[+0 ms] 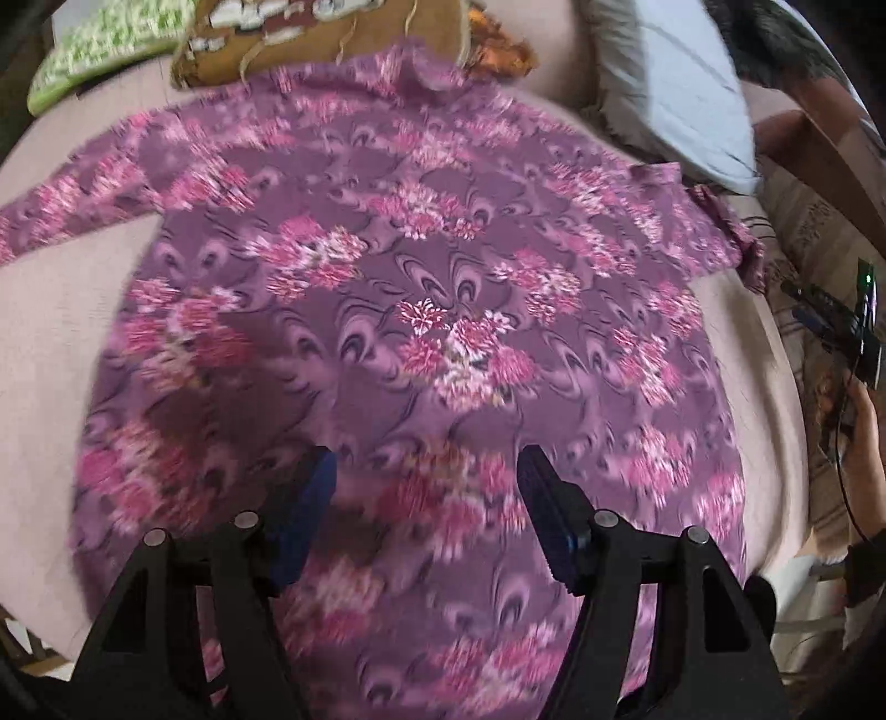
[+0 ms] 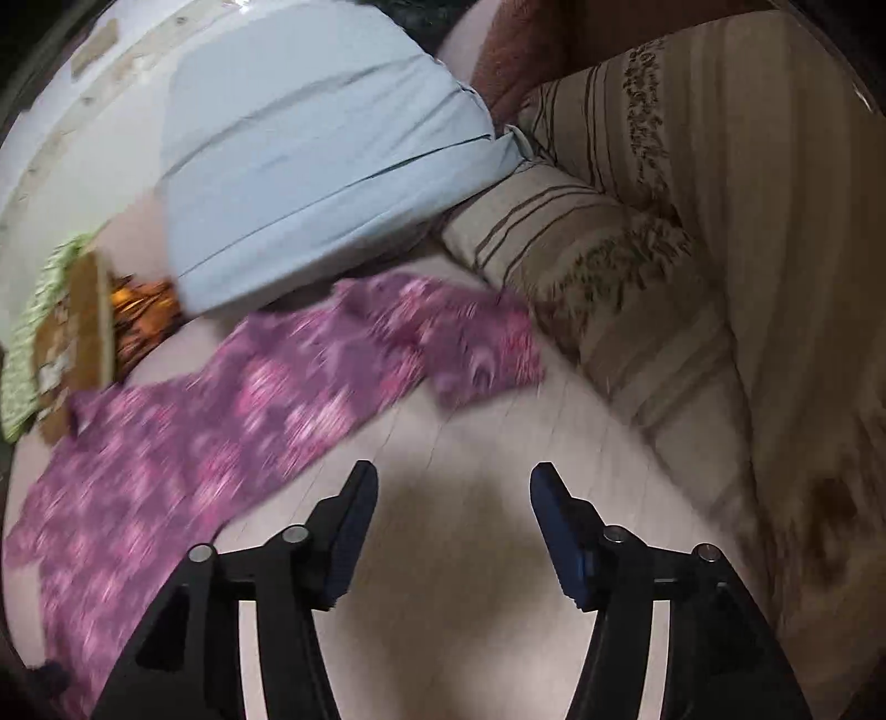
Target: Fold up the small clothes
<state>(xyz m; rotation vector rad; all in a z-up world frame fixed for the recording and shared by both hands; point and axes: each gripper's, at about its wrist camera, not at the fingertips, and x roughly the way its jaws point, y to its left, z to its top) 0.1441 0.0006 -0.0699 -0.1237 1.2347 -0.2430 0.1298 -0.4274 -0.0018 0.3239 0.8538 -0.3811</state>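
Note:
A purple top with pink flower print (image 1: 421,310) lies spread flat on a pale pink bed sheet (image 1: 50,343), both sleeves out to the sides. My left gripper (image 1: 426,487) is open and empty, hovering above the lower middle of the top. In the right wrist view the same top (image 2: 221,410) lies to the left, with one sleeve end (image 2: 476,343) reaching toward the right. My right gripper (image 2: 454,498) is open and empty above the bare sheet (image 2: 454,554), below and near that sleeve.
A light blue pillow (image 2: 310,155) lies beyond the top. A striped beige cushion (image 2: 609,266) borders the bed on the right. A brown patterned cloth (image 1: 332,33), a green patterned cloth (image 1: 105,50) and an orange piece (image 1: 498,50) lie at the far edge.

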